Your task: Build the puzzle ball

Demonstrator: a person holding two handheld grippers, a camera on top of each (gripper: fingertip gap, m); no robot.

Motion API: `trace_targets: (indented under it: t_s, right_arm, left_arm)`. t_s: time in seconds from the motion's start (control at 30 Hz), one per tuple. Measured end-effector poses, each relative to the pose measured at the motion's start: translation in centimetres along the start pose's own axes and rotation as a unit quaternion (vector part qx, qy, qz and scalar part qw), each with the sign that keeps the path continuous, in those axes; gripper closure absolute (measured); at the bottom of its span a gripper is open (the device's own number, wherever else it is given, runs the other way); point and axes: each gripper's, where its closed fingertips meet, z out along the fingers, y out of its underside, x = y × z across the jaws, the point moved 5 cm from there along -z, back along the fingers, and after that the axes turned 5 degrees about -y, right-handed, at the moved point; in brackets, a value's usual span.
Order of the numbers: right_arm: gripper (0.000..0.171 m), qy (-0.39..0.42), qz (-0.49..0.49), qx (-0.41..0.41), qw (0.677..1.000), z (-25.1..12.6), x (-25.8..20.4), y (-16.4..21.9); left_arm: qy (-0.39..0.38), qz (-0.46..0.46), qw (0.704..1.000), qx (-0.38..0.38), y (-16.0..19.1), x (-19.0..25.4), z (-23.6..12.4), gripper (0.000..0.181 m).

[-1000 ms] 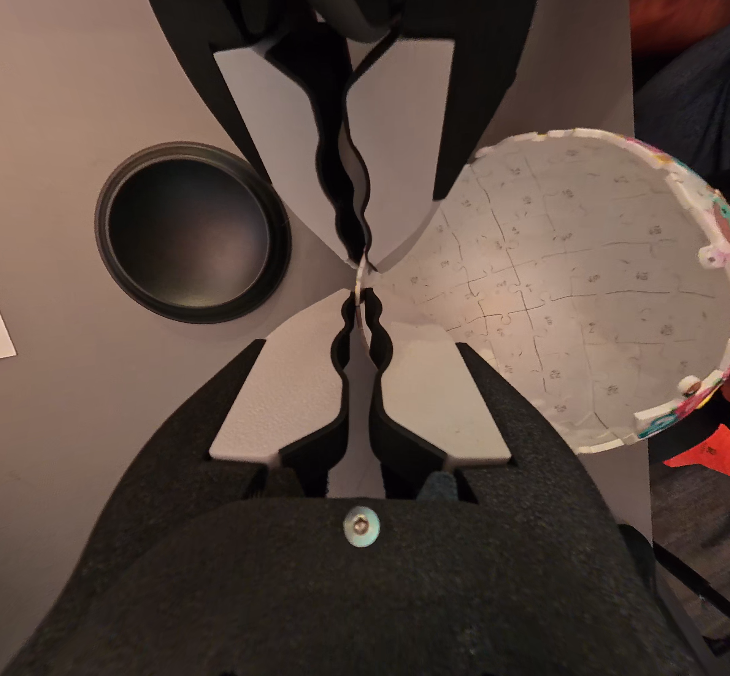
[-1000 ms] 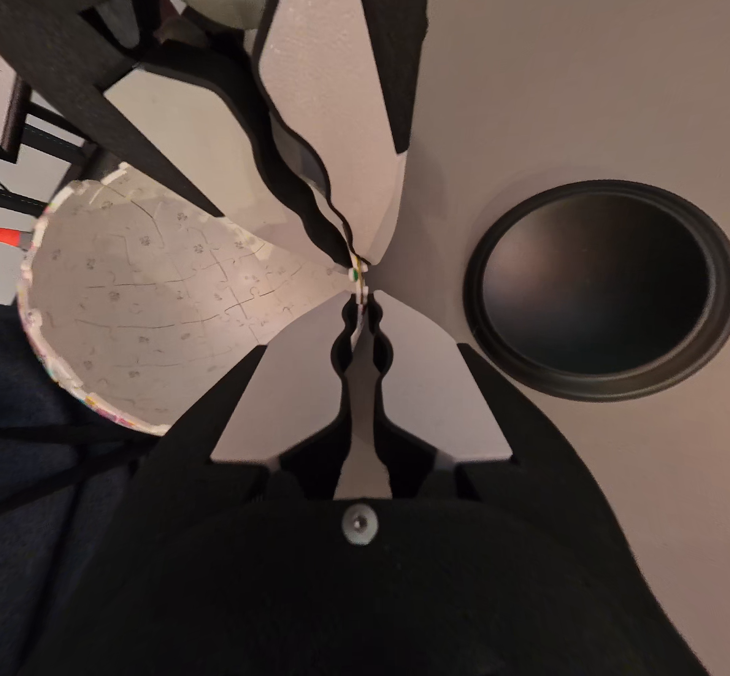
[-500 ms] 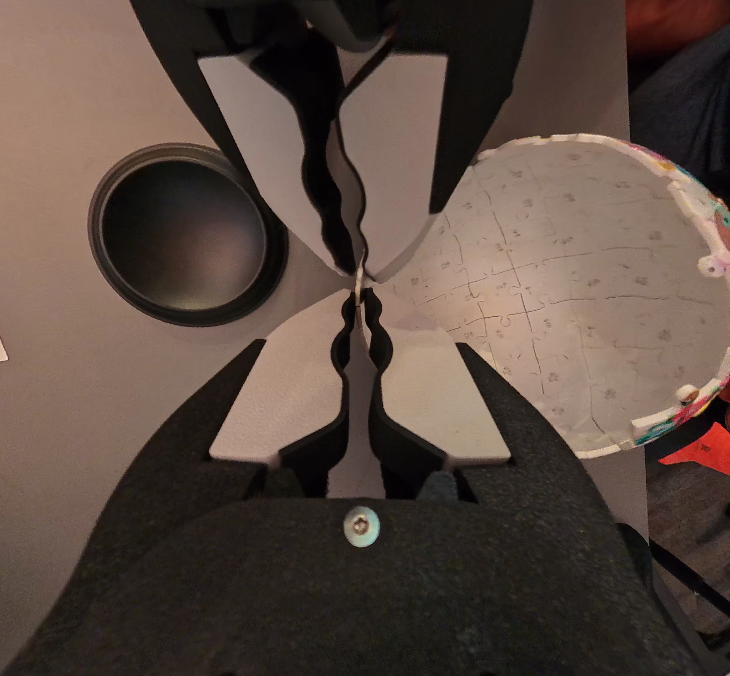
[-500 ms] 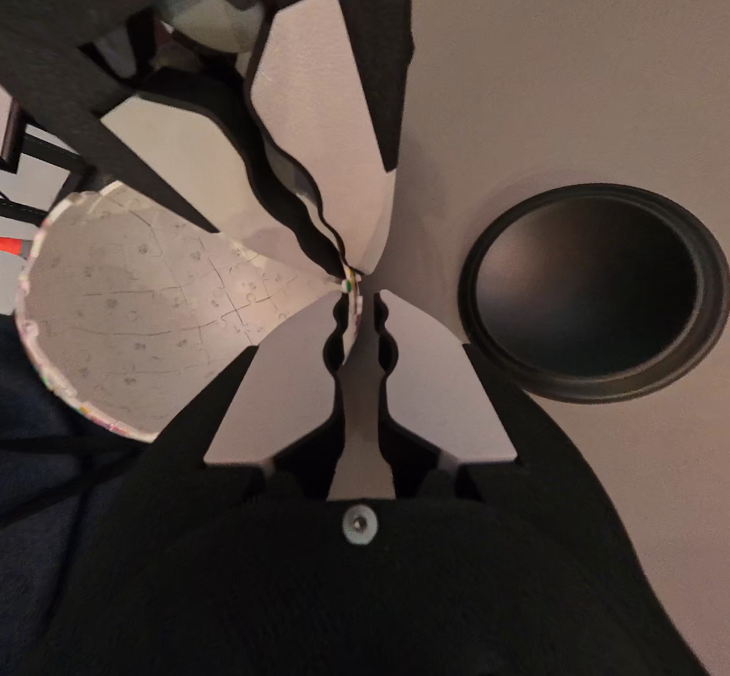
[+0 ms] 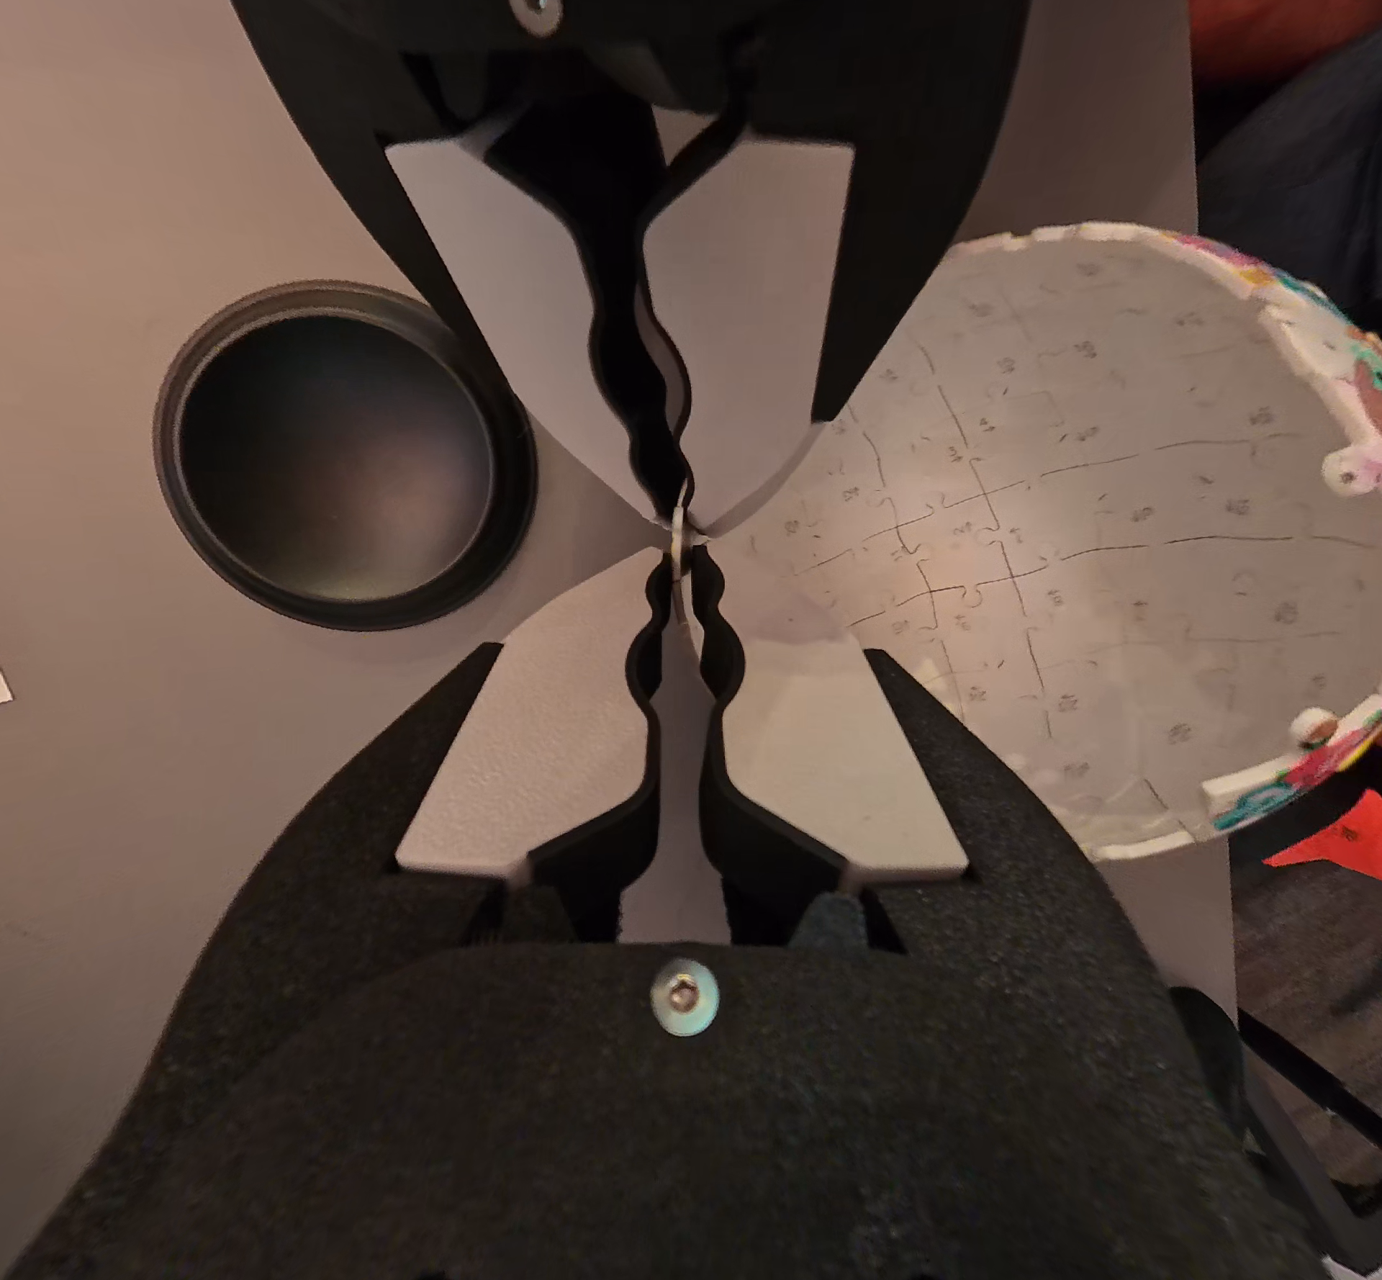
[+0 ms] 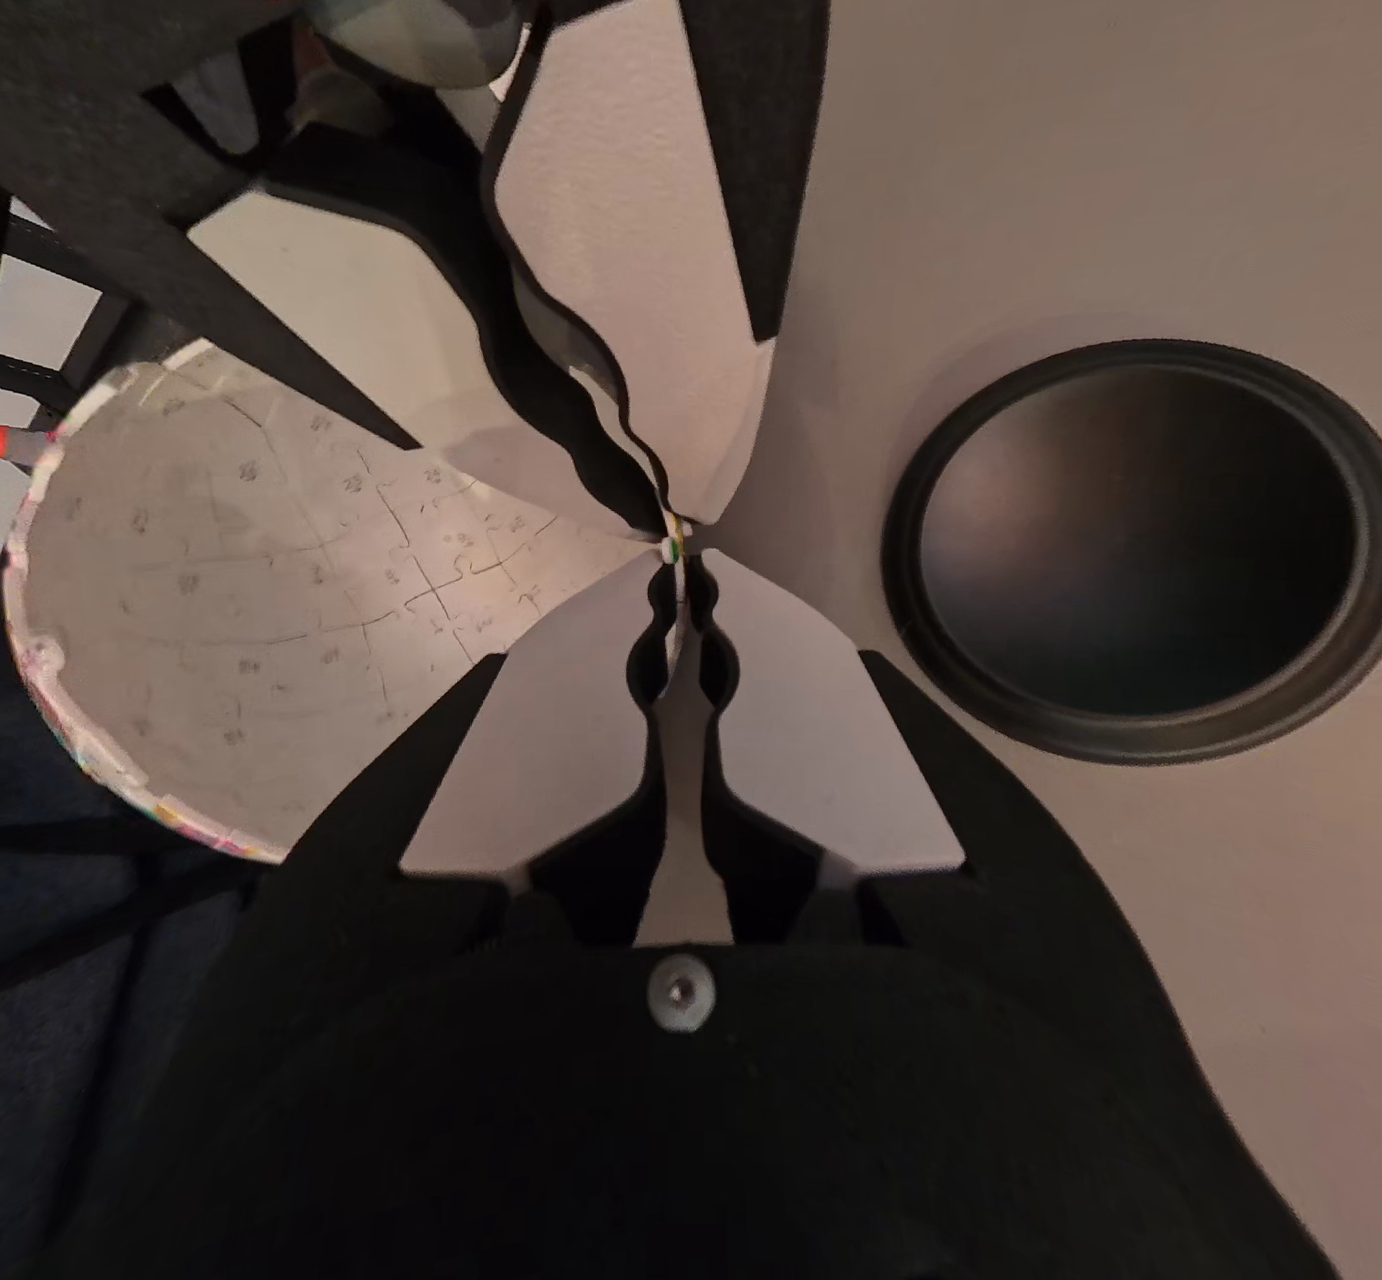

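Observation:
Over a grey table, my left gripper [image 5: 679, 560] and right gripper [image 5: 677, 530] meet tip to tip. Both are shut on a thin puzzle piece [image 5: 679, 547], seen edge-on; I cannot tell whether it is one piece or two joined. The right wrist view shows the same pinch: right gripper [image 6: 680, 563], left gripper [image 6: 669, 522], and the piece's coloured edge [image 6: 675, 545]. The half-built puzzle ball [image 5: 1122, 533], a white numbered shell with a colourful outside, lies open beside the grippers; it also shows in the right wrist view [image 6: 224, 608].
A black round bowl-like stand [image 5: 336, 451] sits on the table on the other side of the grippers from the shell, and shows in the right wrist view [image 6: 1137, 548]. The table edge [image 5: 1211, 870] runs just past the shell, with an orange-red item [image 5: 1338, 833] beyond it.
Both grippers stay shut tip to tip on the piece. The right gripper's body has come further into the left wrist view. Shell and stand have barely shifted.

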Motion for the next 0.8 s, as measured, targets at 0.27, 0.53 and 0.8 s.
trace_targets:
  t_s: [0.27, 0.53, 0.8]
  right_arm:
    - [0.165, -0.021, 0.007, 0.011, 1.0, 0.0, 0.0, 0.0]
    - [0.167, -0.011, -0.004, 0.012, 1.0, -0.6, 0.1, -0.1]
    - [0.167, 0.006, -0.001, 0.013, 1.0, -1.1, -0.1, 0.0]
  left_arm:
    - [0.01, -0.016, 1.0, 0.0, 0.1, -0.1, 0.0, 0.177]
    - [0.018, -0.043, 0.999, 0.027, -0.2, -0.3, -0.7, 0.161]
    - [0.01, -0.102, 0.977, 0.188, -0.5, -0.5, -4.9, 0.155]
